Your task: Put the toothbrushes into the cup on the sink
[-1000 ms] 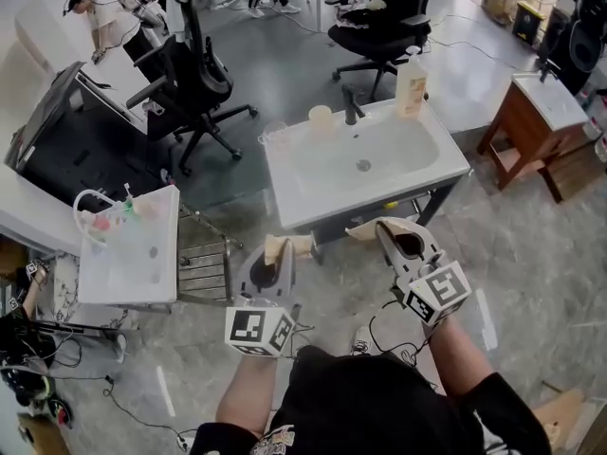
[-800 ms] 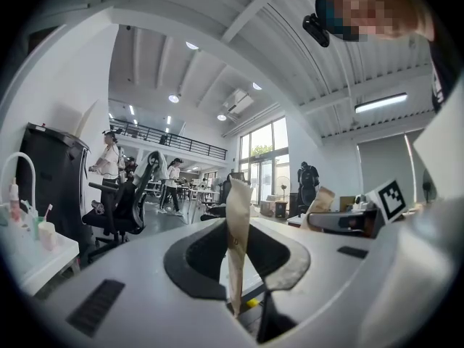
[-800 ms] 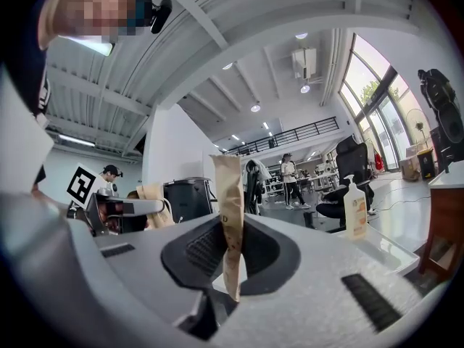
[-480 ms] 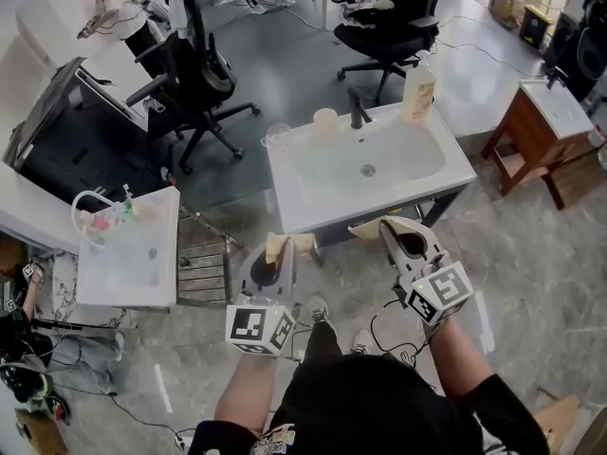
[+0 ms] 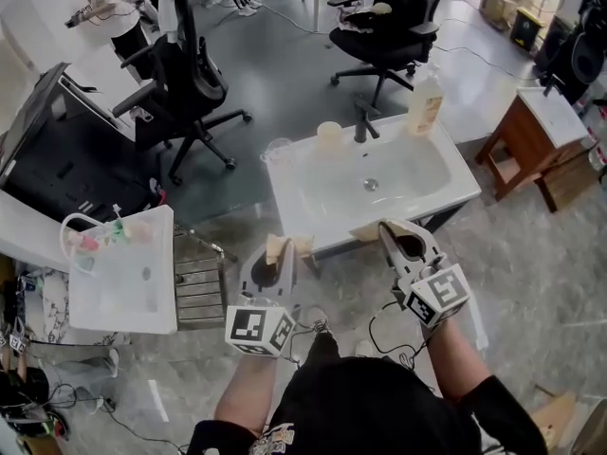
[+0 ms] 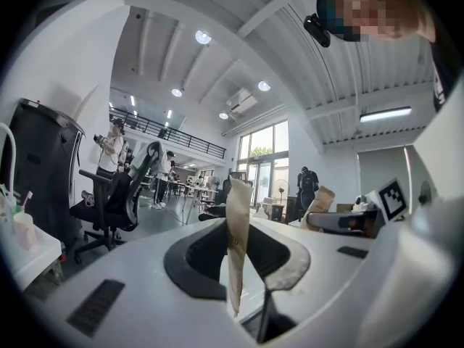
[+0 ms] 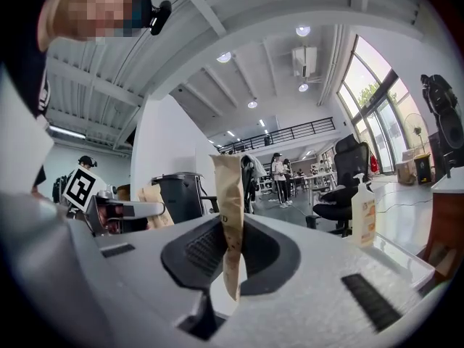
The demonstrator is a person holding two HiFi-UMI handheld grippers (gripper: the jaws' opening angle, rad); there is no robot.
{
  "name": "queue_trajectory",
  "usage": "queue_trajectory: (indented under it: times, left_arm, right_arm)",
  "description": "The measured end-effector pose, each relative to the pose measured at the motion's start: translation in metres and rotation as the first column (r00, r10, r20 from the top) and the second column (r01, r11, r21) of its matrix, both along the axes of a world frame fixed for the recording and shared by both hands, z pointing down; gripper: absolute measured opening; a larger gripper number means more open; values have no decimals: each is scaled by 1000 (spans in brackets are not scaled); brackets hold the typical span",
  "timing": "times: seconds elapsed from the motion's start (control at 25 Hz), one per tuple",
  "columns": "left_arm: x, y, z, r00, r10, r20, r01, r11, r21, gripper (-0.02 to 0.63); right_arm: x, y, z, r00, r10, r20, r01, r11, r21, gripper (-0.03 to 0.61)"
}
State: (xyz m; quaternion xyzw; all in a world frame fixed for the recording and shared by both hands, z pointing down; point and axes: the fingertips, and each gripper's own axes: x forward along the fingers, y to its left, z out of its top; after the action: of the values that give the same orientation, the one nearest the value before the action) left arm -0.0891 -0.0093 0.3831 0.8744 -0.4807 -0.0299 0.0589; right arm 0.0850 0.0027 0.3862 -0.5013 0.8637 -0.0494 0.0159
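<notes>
The white sink point(image 5: 305, 218) stands straight ahead. On its back rim are a pale cup point(image 5: 329, 136) and, at the left corner, a clear glass point(image 5: 278, 151). My left gripper point(image 5: 287, 245) hovers at the sink's front edge, tan pads together with nothing between them, as the left gripper view point(image 6: 238, 216) also shows. My right gripper point(image 5: 379, 228) hangs over the front rim, likewise shut and empty point(image 7: 230, 216). Small pink and green items, possibly toothbrushes point(image 5: 116, 224), stand at the far end of a white side table point(image 5: 128, 287) on the left; one stick in a cup point(image 6: 24, 227) shows there.
A dark faucet point(image 5: 364, 121) and a soap pump bottle point(image 5: 428, 102) stand on the sink's back rim. Black office chairs point(image 5: 185, 74) sit beyond it, and a wooden stand point(image 5: 531, 131) is at the right. Cables lie on the floor near my feet.
The sink and the side table have slid down the head view, so both grippers are closer to the sink's front edge. Their jaws look the same.
</notes>
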Motion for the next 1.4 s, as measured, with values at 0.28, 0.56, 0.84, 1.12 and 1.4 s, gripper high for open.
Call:
queue_trajectory:
  times: [0.28, 0.56, 0.84, 1.12, 1.4]
  left_arm:
    - [-24, -56, 3, 1000, 11, -18, -11, 1000, -17, 65]
    - [-58, -102, 9, 999, 24, -37, -24, 1000, -20, 66]
    - [-82, -128, 7, 998, 8, -59, -9, 1000, -12, 66]
    - [-77, -139, 2, 997, -46, -63, 46, 999, 1, 66]
    - [-43, -141, -12, 990, -135, -36, 136, 991, 13, 65]
  right_arm:
    - [-24, -54, 0, 1000, 16, -11, -16, 1000, -13, 40]
    - [-65, -103, 1, 1000, 16, -15, -16, 1000, -12, 40]
    - [-89, -129, -7, 999, -6, -36, 6, 1000, 3, 40]
    - [-84, -147, -12, 998, -56, -39, 57, 998, 15, 40]
    - [-44, -161, -19, 991, -132, -27, 133, 990, 36, 40]
